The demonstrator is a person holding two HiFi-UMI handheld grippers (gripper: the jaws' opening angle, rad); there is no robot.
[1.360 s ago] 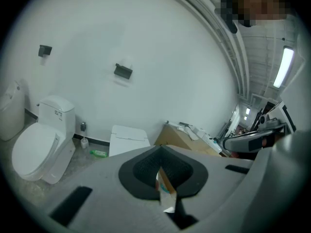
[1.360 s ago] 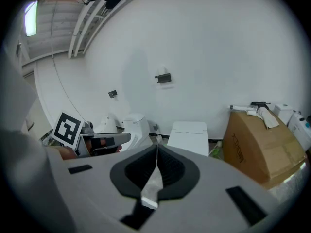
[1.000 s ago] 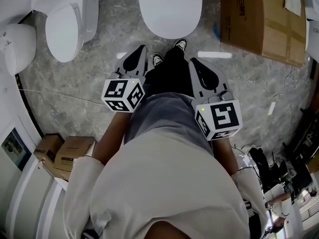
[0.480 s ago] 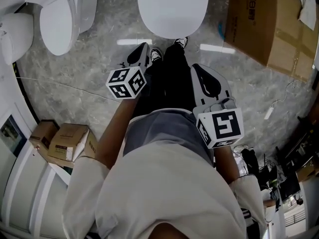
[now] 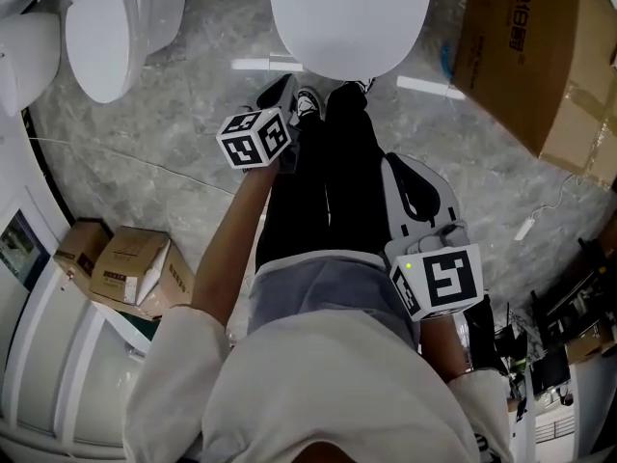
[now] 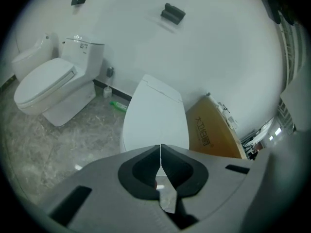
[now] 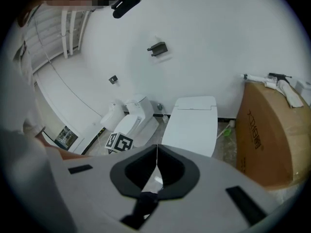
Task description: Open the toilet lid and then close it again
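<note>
Head cam looks steeply down at the floor [image 5: 174, 152]. Cams on left claw [image 5: 286, 83] and right claw [image 5: 405, 162] sit low, facing the wall [image 6: 218, 42]; all three share the nearest toilet [image 5: 347, 17].

Light bright and even from overhead; your head view catches two strip glints on the floor [image 5: 174, 133]. Gripper views bow at edges, corners black, near fingers [image 6: 141, 171] soft.

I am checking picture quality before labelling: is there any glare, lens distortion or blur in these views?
Head view: two bright glare streaks on the glossy floor by the toilet lid. Left and right gripper views: fisheye bending, dark corners; the left gripper and right gripper look soft.
</note>
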